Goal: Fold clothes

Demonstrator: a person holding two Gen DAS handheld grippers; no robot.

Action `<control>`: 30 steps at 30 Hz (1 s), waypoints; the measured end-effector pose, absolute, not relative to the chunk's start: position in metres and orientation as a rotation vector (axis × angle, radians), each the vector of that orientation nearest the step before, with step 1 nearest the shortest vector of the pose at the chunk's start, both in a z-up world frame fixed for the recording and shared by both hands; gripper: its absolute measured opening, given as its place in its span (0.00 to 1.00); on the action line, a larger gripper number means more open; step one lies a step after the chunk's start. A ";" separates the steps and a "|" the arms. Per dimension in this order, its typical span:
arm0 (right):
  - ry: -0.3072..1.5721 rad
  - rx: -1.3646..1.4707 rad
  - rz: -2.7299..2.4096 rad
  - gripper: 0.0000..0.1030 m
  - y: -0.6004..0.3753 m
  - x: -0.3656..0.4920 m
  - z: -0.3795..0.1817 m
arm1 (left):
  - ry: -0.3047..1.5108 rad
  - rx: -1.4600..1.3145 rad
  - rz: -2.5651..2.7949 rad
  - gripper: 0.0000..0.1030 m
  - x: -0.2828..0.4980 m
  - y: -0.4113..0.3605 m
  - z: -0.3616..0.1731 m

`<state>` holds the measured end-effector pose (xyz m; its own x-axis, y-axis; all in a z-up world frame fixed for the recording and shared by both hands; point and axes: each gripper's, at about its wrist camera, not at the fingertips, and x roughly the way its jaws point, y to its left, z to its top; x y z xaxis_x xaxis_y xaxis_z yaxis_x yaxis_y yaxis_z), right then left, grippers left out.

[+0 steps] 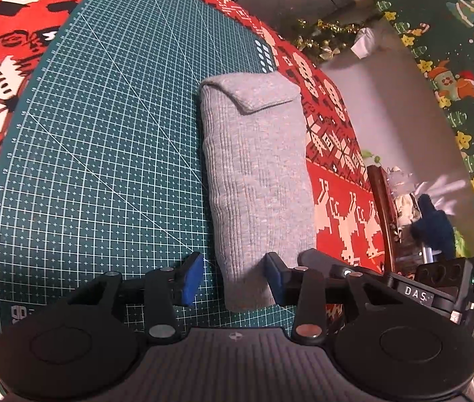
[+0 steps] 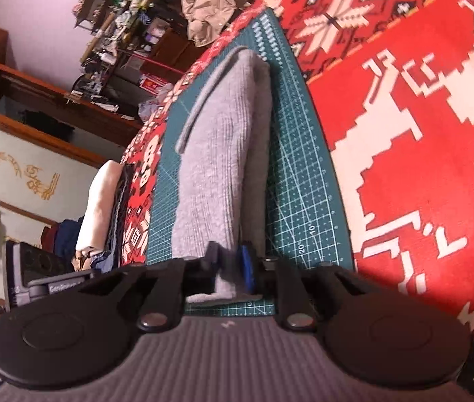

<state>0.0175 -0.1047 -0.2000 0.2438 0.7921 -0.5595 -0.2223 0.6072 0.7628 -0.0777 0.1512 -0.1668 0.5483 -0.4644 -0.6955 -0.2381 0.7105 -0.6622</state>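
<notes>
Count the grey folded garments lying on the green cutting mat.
1: a grey folded garment lies along the mat's right edge, its near end pinched by the right gripper. No others visible.

"DAS" – right claw [image 1: 416,296]; "10", "20" – cutting mat [image 2: 307,227].

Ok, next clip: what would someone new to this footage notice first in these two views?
First, the grey folded garment, a long narrow bundle lying along the right edge of the green cutting mat, with a small flap turned over at its far end. Next, the loud red-and-white patterned cloth under the mat. The right gripper is closed on the garment's near end, while the left gripper sits open, straddling that end.
</notes>
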 end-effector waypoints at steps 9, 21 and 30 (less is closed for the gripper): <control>1.007 0.630 0.698 0.36 -0.116 0.064 -0.169 | 0.947 -0.775 -0.114 0.40 -0.061 0.175 -0.150; 1.048 0.678 0.633 0.40 -0.096 0.182 -0.197 | 0.964 -0.776 -0.061 0.45 -0.003 0.190 -0.161; 1.051 0.639 0.620 0.10 -0.081 0.193 -0.218 | 0.975 -0.763 -0.085 0.46 0.000 0.188 -0.166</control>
<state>0.1931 -0.0809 -0.2179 0.3658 0.7277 -0.5802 -0.1559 0.6625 0.7327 0.0002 0.1881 -0.1664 0.5794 -0.3918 -0.7147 -0.2617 0.7411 -0.6183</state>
